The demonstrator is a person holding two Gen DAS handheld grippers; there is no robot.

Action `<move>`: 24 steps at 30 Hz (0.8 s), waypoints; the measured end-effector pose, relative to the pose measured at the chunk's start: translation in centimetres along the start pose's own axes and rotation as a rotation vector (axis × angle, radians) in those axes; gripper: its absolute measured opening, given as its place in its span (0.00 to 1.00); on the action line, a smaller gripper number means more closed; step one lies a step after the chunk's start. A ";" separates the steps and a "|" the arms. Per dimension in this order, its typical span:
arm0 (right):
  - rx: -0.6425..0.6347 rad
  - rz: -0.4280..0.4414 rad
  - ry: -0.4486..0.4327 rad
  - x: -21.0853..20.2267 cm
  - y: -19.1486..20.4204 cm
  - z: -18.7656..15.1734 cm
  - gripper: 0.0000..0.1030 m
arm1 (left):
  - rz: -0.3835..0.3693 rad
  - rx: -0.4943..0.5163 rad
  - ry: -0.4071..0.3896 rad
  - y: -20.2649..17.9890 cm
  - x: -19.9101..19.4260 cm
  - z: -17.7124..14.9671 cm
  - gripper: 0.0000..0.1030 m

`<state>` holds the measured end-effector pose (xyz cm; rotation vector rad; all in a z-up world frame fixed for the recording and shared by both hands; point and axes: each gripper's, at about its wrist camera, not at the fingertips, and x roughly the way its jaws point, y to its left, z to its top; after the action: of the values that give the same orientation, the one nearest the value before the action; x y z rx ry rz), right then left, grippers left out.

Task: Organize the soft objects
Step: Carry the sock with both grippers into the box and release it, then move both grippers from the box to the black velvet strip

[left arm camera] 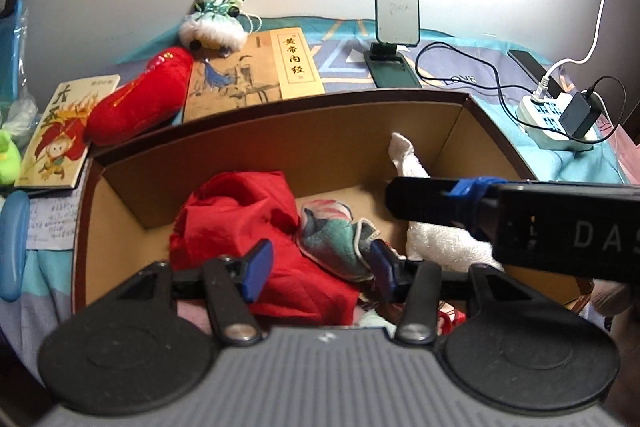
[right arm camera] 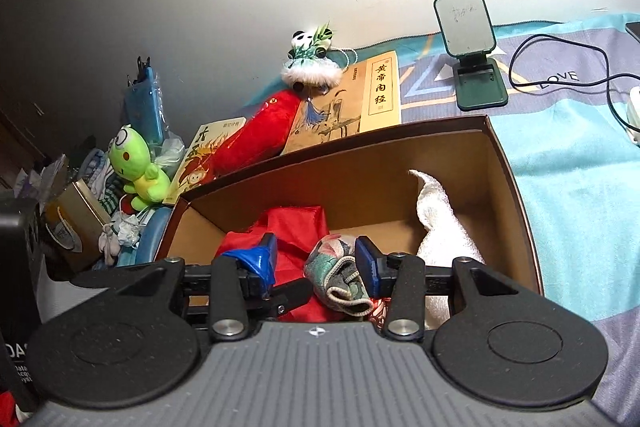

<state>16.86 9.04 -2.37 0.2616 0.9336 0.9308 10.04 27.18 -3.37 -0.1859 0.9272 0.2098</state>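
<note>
A brown cardboard box (left arm camera: 280, 131) (right arm camera: 516, 187) sits on the bed. Inside lie a red cloth (left arm camera: 248, 211) (right arm camera: 296, 223), a patterned green pouch (left arm camera: 332, 235) (right arm camera: 336, 267) and a white towel (left arm camera: 440, 239) (right arm camera: 436, 223). My left gripper (left arm camera: 320, 267) is open above the red cloth and pouch, inside the box. My right gripper (right arm camera: 320, 265) is open with the pouch between its fingers; it crosses the left wrist view from the right as a black bar (left arm camera: 520, 219). A red plush (left arm camera: 140, 99) (right arm camera: 256, 135), a panda plush (left arm camera: 216, 23) (right arm camera: 312, 63) and a green frog plush (right arm camera: 136, 167) lie outside the box.
Two books (left arm camera: 256, 71) (left arm camera: 60, 131) lie behind the box. A green phone stand (left arm camera: 394, 39) (right arm camera: 472, 47), black cables (left arm camera: 480, 83) and a power strip with charger (left arm camera: 560, 119) are at the right. Clutter and a tin (right arm camera: 72, 223) are at the left.
</note>
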 end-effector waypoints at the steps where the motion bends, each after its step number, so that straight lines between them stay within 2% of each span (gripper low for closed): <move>1: -0.002 0.008 -0.004 -0.5 0.1 -0.1 0.27 | 0.010 -0.003 -0.002 -0.1 -0.6 -0.1 0.50; 11: -0.035 0.083 -0.025 -5.3 0.9 -2.4 0.27 | 0.129 0.012 -0.046 -2.2 -6.3 -2.7 0.50; 24: -0.036 0.086 0.025 -8.7 -0.1 -6.7 0.27 | 0.223 0.026 -0.017 -5.6 -8.4 -7.7 0.57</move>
<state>9.44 1.00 -1.50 0.2612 0.9334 1.0312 0.67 19.07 -0.72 -0.0562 0.9326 0.4048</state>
